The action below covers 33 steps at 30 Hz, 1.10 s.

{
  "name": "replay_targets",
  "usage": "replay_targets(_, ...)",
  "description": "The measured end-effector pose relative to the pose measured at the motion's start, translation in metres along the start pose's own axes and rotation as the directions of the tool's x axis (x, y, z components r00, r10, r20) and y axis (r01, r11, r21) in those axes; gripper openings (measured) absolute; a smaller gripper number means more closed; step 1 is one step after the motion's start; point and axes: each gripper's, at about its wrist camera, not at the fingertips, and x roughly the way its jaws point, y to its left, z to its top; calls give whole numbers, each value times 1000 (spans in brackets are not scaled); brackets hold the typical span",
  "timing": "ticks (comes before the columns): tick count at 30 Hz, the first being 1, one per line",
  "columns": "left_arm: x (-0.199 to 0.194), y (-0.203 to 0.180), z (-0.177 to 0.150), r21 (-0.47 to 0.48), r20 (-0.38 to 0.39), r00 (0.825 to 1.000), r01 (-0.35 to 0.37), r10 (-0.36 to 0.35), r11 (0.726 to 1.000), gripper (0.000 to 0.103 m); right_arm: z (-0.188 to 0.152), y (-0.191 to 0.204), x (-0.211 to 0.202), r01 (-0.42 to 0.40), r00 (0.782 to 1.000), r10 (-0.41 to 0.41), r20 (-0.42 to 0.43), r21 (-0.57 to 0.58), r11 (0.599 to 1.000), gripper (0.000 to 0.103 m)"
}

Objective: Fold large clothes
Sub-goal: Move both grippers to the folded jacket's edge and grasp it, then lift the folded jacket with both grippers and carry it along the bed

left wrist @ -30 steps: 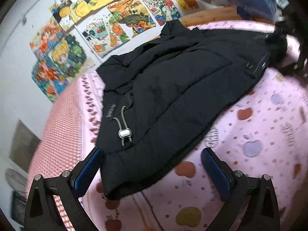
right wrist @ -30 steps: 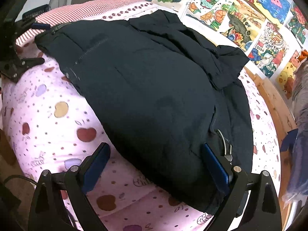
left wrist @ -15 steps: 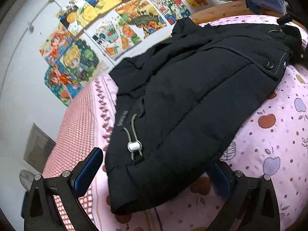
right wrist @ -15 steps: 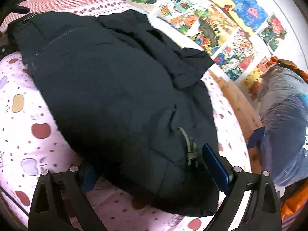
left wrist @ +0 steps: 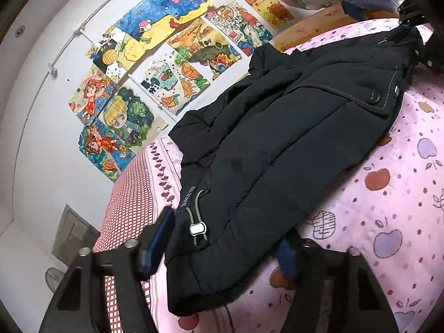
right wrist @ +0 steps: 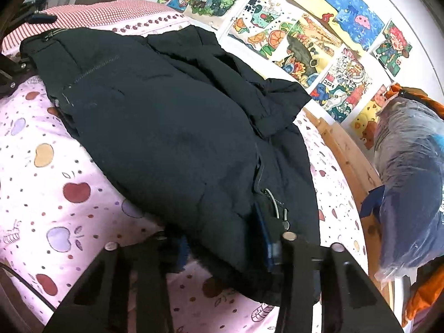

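Observation:
A large black padded jacket (left wrist: 277,144) lies spread on a pink apple-print bedsheet (left wrist: 394,216). My left gripper (left wrist: 222,247) straddles one end of it, near a drawcord with a white toggle (left wrist: 197,228); its blue-padded jaws have closed in on the fabric. In the right wrist view the jacket (right wrist: 166,127) fills the middle. My right gripper (right wrist: 224,247) holds the opposite end by a grey drawcord (right wrist: 273,199), jaws narrowed onto the cloth. Each gripper shows faintly at the far edge of the other's view.
Colourful drawings (left wrist: 155,63) cover the white wall behind the bed. A red-checked sheet (left wrist: 130,194) lies along the wall side. A wooden bed frame (right wrist: 349,155) and a plastic-wrapped bundle (right wrist: 410,183) stand at the far end.
Both grippers have moved forward over the jacket's ends. Their jaws have gone from wide open to closed in on the fabric.

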Motion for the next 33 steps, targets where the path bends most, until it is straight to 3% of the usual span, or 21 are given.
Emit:
replay_targets(6, -4, 8, 11, -35, 38, 998, 47, -46, 998, 22, 17, -22, -9, -9, 999, 5, 53, 71, 997, 16)
replay_targets(12, 2, 36, 34, -165, 64, 996, 78, -69, 983, 15, 37, -43, -8, -13, 995, 1, 96, 127, 992, 14)
replay_targets(17, 17, 59, 61, -213, 84, 996, 60, -43, 975, 11, 64, -68, -4, 2, 987, -29, 156, 173, 985, 13)
replay_targets(20, 25, 78, 77, -279, 95, 995, 67, -41, 958, 9, 81, -85, -1, -12, 981, -35, 189, 243, 970, 11)
replay_targets(22, 28, 97, 87, -355, 111, 993, 77, -39, 932, 8, 92, -95, -3, -22, 975, -45, 218, 293, 956, 9)
replay_targets(25, 28, 116, 97, -412, 136, 990, 76, -21, 908, 8, 104, -103, -11, -7, 956, -88, 279, 322, 947, 8)
replay_targets(28, 21, 129, 103, -427, 178, 984, 69, 8, 901, 7, 113, -104, -21, 16, 933, -129, 336, 318, 948, 7)
replay_targets(33, -7, 150, 113, -453, 268, 960, 49, 83, 890, 7, 131, -109, -52, 48, 881, -193, 432, 324, 945, 6)
